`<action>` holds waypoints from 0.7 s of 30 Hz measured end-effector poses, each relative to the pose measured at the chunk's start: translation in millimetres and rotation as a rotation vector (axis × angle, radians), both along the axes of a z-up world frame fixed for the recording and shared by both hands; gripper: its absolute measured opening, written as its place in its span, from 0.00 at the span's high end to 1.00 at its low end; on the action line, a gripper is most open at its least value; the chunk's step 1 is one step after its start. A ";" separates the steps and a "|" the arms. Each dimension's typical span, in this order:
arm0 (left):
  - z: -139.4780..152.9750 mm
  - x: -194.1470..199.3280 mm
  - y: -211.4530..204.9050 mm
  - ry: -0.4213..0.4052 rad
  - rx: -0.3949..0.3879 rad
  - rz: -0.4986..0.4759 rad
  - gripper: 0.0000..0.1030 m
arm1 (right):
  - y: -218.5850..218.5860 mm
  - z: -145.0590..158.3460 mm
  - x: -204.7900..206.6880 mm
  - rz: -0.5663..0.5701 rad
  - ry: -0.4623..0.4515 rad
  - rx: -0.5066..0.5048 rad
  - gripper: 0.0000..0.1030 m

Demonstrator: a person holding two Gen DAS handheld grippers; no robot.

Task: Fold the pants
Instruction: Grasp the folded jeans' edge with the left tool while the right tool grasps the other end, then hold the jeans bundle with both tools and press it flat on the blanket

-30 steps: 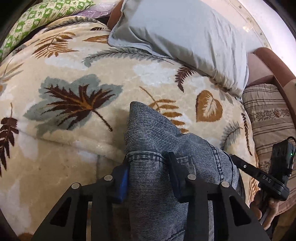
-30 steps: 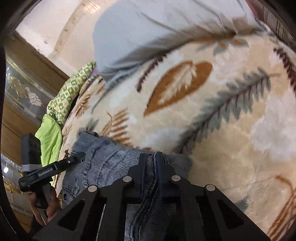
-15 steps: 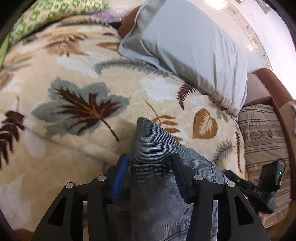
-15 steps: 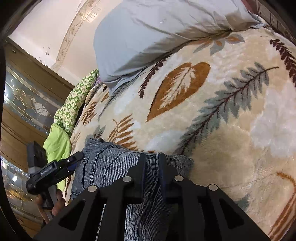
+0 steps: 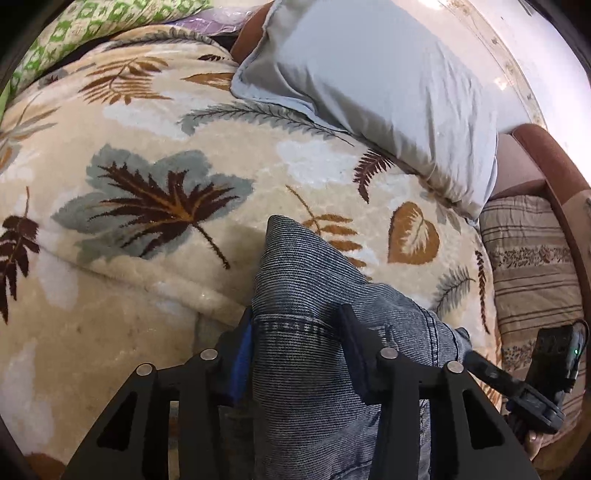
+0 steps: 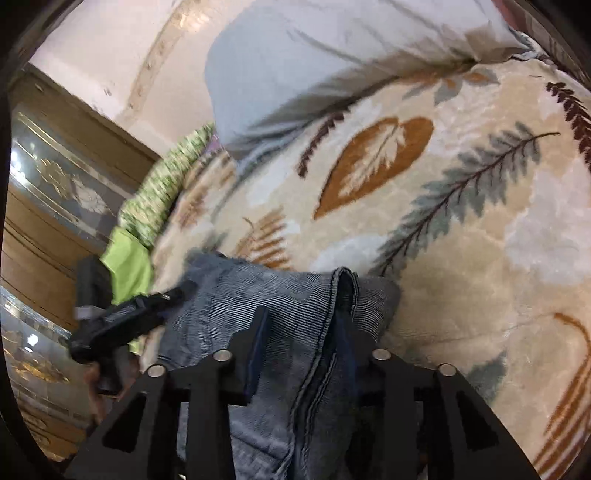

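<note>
Closing on the pants (image 5: 317, 332), the left hand-held gripper (image 5: 295, 339) is straddling their near edge, while the right hand-held gripper (image 6: 306, 339) is loosening there.

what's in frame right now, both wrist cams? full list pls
pants: 1, blue-grey denim, on the blanket, between the fingers of both tools
blanket: 1, cream with leaf print, covering the bed
pillow: 1, pale grey, far end of the blanket
striped cushion: 1, beige and brown, right of the blanket in the left view
green patterned cloth: 1, green and white, far left edge
bright green cloth: 1, lime, beside the blanket's left edge in the right view
left tool: 1, black with blue pads, closing on the pants
right tool: 1, black, opening, pants between the fingers
</note>
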State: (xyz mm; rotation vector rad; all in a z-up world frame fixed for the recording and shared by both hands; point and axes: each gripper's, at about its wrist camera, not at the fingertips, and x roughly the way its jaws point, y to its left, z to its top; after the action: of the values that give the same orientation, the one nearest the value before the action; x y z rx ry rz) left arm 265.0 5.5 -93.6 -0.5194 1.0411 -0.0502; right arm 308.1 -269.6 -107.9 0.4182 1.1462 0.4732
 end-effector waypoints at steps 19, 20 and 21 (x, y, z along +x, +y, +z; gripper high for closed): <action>4.2 0.2 0.9 0.002 0.038 -0.049 0.62 | -7.6 -0.4 -11.7 -0.046 -0.065 -0.066 0.81; 7.5 -5.3 4.8 -0.005 0.025 -0.041 0.61 | -16.8 5.0 -19.1 -0.080 -0.075 -0.030 0.60; 13.1 -14.1 8.8 -0.023 0.023 -0.033 0.60 | -23.4 6.5 -24.2 -0.103 -0.074 -0.009 0.36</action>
State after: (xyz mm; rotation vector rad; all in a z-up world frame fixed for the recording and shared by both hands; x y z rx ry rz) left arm 250.9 14.3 -80.5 -0.4802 1.0268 -0.0728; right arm 283.9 -293.0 -101.4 0.4468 1.0494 0.3904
